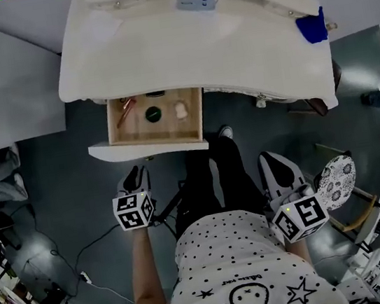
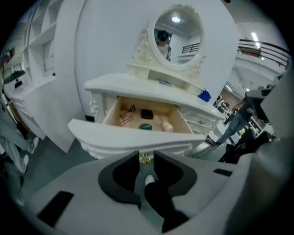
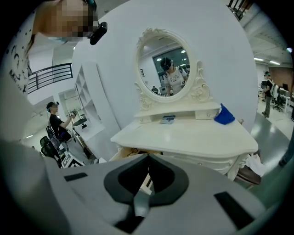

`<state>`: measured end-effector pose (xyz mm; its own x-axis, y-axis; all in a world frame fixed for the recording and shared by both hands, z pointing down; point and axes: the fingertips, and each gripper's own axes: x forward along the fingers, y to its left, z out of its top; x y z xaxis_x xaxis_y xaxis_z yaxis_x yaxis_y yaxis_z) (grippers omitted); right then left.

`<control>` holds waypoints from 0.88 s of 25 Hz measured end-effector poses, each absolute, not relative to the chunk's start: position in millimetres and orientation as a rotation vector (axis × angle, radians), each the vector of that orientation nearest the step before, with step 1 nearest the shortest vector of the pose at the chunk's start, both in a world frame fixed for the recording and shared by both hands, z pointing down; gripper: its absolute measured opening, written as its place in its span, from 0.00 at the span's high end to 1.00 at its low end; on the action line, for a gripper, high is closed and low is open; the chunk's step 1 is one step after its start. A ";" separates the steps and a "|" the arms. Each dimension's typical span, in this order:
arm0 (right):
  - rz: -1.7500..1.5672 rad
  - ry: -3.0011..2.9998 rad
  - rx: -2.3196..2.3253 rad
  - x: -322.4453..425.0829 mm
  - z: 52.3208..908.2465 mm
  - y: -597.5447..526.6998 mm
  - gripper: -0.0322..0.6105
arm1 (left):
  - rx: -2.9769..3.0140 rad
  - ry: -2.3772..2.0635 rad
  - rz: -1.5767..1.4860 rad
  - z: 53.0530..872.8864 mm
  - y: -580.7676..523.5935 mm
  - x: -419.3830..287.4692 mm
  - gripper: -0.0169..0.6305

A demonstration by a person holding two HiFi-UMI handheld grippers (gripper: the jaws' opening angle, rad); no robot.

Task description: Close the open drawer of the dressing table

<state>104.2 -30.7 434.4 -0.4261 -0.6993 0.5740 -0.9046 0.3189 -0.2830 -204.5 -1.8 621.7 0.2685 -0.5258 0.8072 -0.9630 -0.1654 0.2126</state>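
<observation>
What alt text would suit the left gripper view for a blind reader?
A white dressing table's drawer stands open, small items inside, below an oval mirror. In front, the left tool's jaws stand slightly apart, framing the drawer's gold knob.

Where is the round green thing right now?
In the head view, the round green thing lies in the middle of the open drawer, with a coppery stick on its left and a pale object on its right.

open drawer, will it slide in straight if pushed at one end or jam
The drawer is wide and shallow, so a push off-centre may skew it; near its brass handle is probably safer. The round green item inside looks loose and may slide if shoved fast.
</observation>
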 end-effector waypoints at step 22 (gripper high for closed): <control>0.851 -2.249 1.412 102.4 442.9 -23.2 0.94 | 1.652 -1.316 0.878 708.3 -16.5 -184.4 0.75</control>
<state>102.4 -23.2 442.9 -0.4413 -0.6864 0.5780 -0.8971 0.3224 -0.3022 -184.4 -16.5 708.3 0.2075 -0.3994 0.8930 -0.9779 -0.1082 0.1788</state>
